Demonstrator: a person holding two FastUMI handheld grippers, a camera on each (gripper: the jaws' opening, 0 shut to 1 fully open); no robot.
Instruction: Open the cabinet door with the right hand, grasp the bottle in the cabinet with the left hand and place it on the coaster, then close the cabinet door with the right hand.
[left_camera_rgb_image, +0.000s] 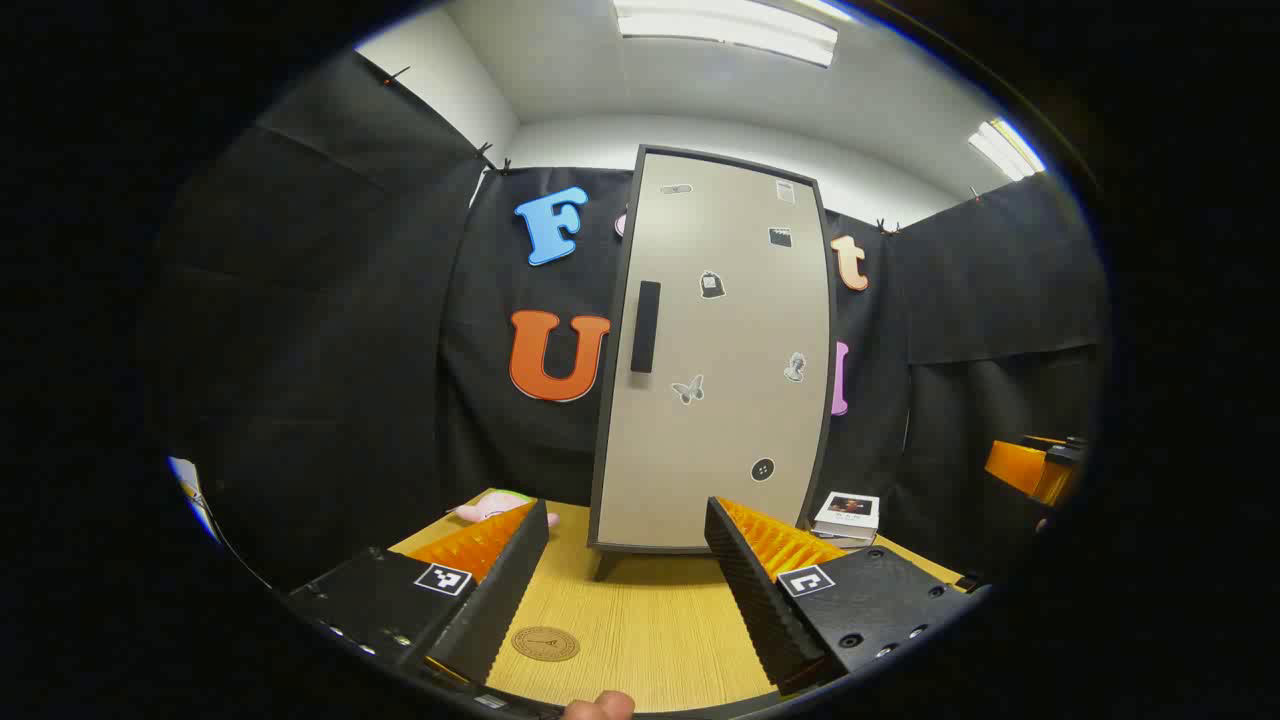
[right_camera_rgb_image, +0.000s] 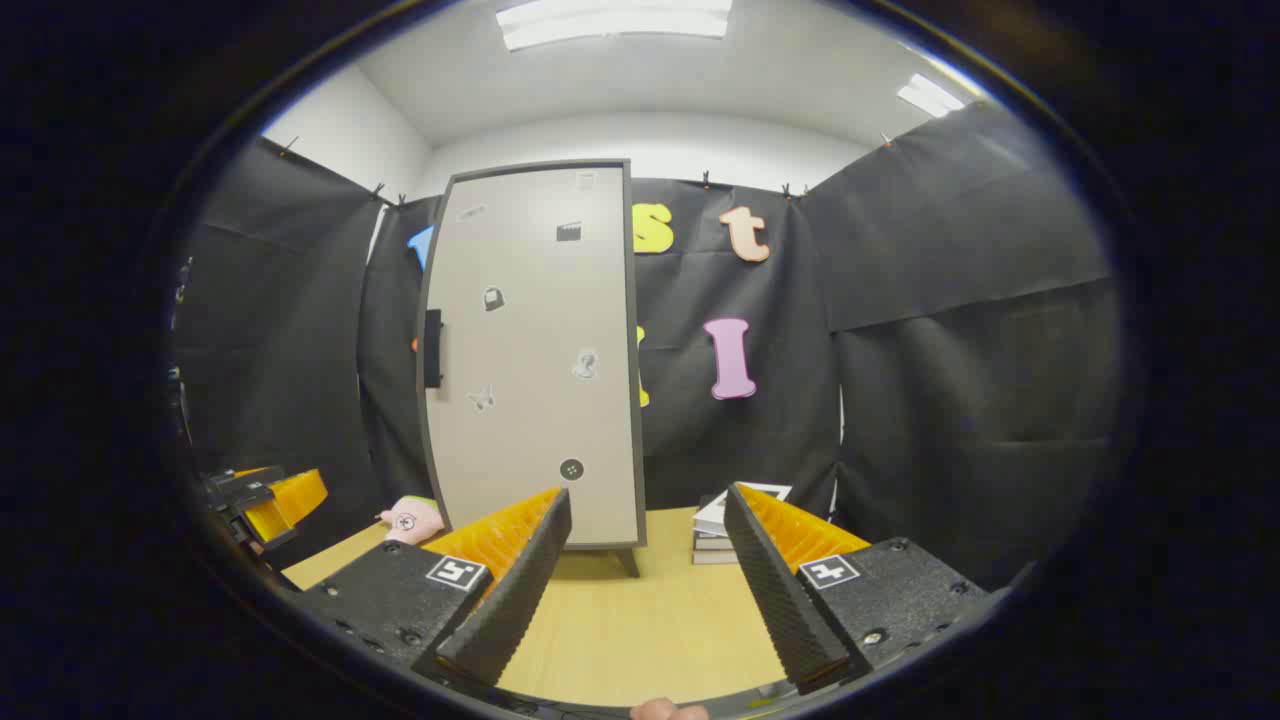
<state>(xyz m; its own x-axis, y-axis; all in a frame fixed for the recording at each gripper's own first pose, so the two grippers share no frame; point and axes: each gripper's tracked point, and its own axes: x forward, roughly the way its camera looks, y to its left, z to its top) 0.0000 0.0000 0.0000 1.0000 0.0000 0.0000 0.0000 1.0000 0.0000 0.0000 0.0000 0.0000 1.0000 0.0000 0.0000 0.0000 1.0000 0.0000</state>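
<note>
Both grippers hang over the near edge of the wooden table (left_camera_rgb_image: 640, 610) with fingers spread apart and nothing between them: the left gripper (left_camera_rgb_image: 628, 590) and the right gripper (right_camera_rgb_image: 645, 590). At the far side stands the cabinet (left_camera_rgb_image: 715, 350), its door shut and its dark handle (left_camera_rgb_image: 645, 326) on the left edge, untouched. So no step looks done yet; the bottle is presumably inside, hidden. Books (right_camera_rgb_image: 728, 518) lie right of the cabinet, a pink plush toy (left_camera_rgb_image: 495, 507) left. Nearest sits the coaster (left_camera_rgb_image: 545, 643), bare.
</note>
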